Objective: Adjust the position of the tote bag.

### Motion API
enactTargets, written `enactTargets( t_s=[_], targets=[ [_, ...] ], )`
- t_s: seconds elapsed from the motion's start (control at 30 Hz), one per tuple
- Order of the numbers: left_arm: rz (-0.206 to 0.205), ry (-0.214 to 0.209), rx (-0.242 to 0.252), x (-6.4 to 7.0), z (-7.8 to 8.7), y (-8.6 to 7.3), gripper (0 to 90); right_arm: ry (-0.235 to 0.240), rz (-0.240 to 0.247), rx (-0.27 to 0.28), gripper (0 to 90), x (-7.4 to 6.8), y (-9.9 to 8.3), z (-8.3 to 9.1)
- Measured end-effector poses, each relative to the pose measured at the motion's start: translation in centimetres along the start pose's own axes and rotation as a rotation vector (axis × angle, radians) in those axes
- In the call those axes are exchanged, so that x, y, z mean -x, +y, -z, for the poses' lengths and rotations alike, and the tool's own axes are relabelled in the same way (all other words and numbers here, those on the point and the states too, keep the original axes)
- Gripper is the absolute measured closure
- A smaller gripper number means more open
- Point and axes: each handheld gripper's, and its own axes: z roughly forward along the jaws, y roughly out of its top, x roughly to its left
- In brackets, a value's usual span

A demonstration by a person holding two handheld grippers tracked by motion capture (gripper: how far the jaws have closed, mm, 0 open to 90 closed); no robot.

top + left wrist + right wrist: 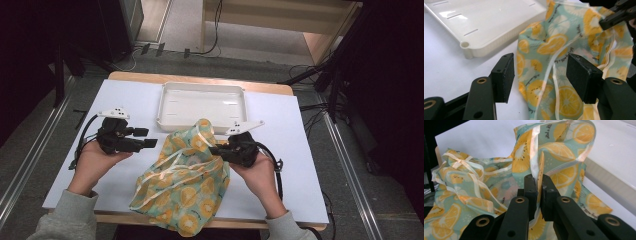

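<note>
Lemon-print cloth [187, 180] pinched in right gripper [214, 149], left gripper [151, 143] apparently just beside

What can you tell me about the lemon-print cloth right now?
The cloth is thin, glossy fabric, teal with orange citrus slices and pale trim strips. It lies crumpled on the white table, its near edge hanging over the front, its far end lifted beside the white tray. The right gripper is shut on a fold. The left gripper is open, not touching it.
</note>
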Motion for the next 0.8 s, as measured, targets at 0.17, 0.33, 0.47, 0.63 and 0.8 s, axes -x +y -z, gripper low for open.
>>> enactTargets(
  t_s=[0.17,0.33,0.47,0.63,0.8],
  targets=[
    [-0.011,-0.003,0.013,0.2,0.1,0.0,40.1,-0.016,-0.006,0.021,87.4,0.3,-0.5,2.3],
    [-0.028,-0.009,0.022,0.4,0.1,0.0,40.2,-0.040,-0.012,0.034,87.5,0.5,-1.4,4.5],
    [-0.032,-0.013,0.028,0.6,-0.1,0.0,40.2,-0.054,-0.031,0.048,87.5,0.8,-2.4,6.0],
    [-0.043,-0.018,0.024,1.0,-0.5,-0.1,40.2,-0.086,-0.043,0.060,87.5,1.4,-3.4,7.6],
    [-0.052,-0.023,0.018,1.2,-0.7,-0.2,40.2,-0.113,-0.062,0.063,87.5,2.1,-4.2,8.9]
  ],
)
